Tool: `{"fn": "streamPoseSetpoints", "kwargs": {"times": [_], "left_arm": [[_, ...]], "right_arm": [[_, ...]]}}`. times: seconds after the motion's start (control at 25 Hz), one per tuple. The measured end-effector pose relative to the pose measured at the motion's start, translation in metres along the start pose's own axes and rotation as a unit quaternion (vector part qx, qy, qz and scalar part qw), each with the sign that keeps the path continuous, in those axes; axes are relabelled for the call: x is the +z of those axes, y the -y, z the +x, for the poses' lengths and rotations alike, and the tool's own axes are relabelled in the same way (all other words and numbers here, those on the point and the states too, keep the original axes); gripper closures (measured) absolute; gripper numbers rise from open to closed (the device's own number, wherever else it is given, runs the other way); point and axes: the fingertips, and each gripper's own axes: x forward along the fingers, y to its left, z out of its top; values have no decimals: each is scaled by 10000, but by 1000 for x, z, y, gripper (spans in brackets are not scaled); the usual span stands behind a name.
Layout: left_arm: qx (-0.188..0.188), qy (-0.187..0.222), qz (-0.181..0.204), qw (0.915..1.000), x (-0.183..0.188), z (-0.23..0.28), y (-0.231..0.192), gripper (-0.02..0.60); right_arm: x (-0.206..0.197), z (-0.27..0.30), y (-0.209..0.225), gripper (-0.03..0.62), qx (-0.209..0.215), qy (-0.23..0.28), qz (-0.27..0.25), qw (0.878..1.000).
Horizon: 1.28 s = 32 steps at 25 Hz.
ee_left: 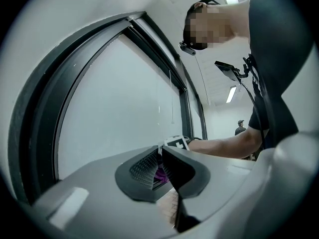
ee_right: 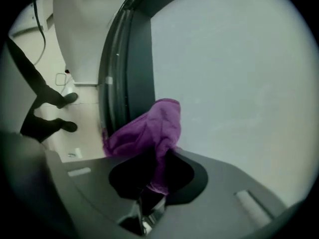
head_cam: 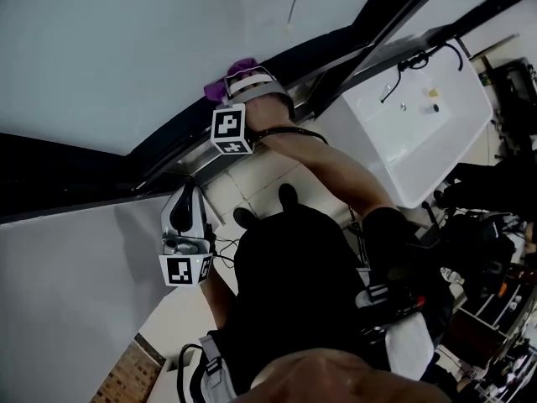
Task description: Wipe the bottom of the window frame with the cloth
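Observation:
A purple cloth (head_cam: 223,82) is bunched against the dark bottom rail of the window frame (head_cam: 159,145), at the upper middle of the head view. My right gripper (head_cam: 239,75) is shut on it. In the right gripper view the cloth (ee_right: 149,131) bulges out of the jaws and rests on the frame (ee_right: 124,73) where it meets the pale glass. My left gripper (head_cam: 188,193) hangs lower left, below the frame and apart from the cloth. Its jaws stand together with nothing held. In the left gripper view they point along the frame (ee_left: 42,118) toward the distant cloth (ee_left: 160,174).
A white basin (head_cam: 419,141) with a tap stands to the right of the window, and also shows in the right gripper view as the basin (ee_right: 79,34). Dark equipment and cables (head_cam: 495,225) crowd the right side. A person (ee_left: 240,127) stands far off down the room.

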Motion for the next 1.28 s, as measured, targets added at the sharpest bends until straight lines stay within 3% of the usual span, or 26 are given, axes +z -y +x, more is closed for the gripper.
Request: {"fn": "streamPoseSetpoints", "kwargs": {"times": [0.08, 0.12, 0.24, 0.32, 0.44, 0.6, 0.68, 0.72, 0.76, 0.8, 0.84, 0.88, 1.0, 1.04, 1.08, 1.12, 1.16, 1.24, 1.28], "left_arm": [[22, 0, 32, 10000, 0, -2, -1, 554], [45, 7, 33, 10000, 1, -3, -3, 554], [65, 16, 7, 10000, -1, -2, -7, 554], [13, 83, -16, 10000, -2, 4, -3, 554], [-139, 142, -29, 9998, -1, 9, 12, 554], [-210, -17, 27, 9998, -7, 5, 16, 554], [-100, -45, -19, 9999, -10, -1, 10, 554], [-33, -11, -55, 10000, -10, -3, 7, 554], [18, 32, -90, 10000, -10, -4, 4, 554], [36, 60, -105, 9999, -10, -4, 3, 554], [22, 75, -92, 9999, -9, -2, 4, 554], [-9, 88, -57, 9999, -7, -1, 8, 554], [-113, 115, 70, 9998, 4, 4, 24, 554], [-131, 87, 103, 9998, 6, 6, 27, 554], [-141, 38, 126, 9998, 6, 8, 29, 554], [-145, -22, 137, 9998, 4, 9, 29, 554], [-145, -81, 134, 9998, 1, 11, 28, 554], [-144, -168, 101, 9997, -4, 13, 28, 554], [-152, -193, 81, 9997, -5, 15, 30, 554]], "right_arm": [[-11, -23, -20, 539, 722, 323, 377, 9962], [-19, -36, -19, 539, 819, 649, 794, 9914], [-55, -62, 27, 537, 328, 1677, 2348, 9569], [-60, -58, 52, 536, 434, 2187, 2885, 9312], [-43, -32, 41, 536, 1074, 2544, 2900, 9163], [-50, -69, -8, 537, 1701, 2337, 2083, 9344], [-62, -96, -34, 537, 2157, 2305, 1784, 9319], [-68, -101, -31, 537, 2154, 2451, 1961, 9247], [-74, -98, -14, 536, 1950, 2704, 2387, 9121], [-78, -87, 12, 536, 1646, 3006, 2972, 8912], [-83, -69, 36, 536, 1420, 3301, 3594, 8612], [-85, -49, 52, 536, 1427, 3569, 4165, 8239], [-87, -20, 43, 536, 2441, 4238, 5299, 6929], [-91, -25, 33, 536, 2710, 4435, 5488, 6548], [-97, -36, 22, 536, 2912, 4598, 5570, 6272], [-102, -50, 8, 536, 3091, 4719, 5551, 6112], [-106, -66, -9, 537, 3268, 4797, 5447, 6053], [-115, -94, -40, 536, 3452, 4873, 5180, 6125], [-123, -100, -44, 536, 3322, 4902, 5172, 6179]]}}
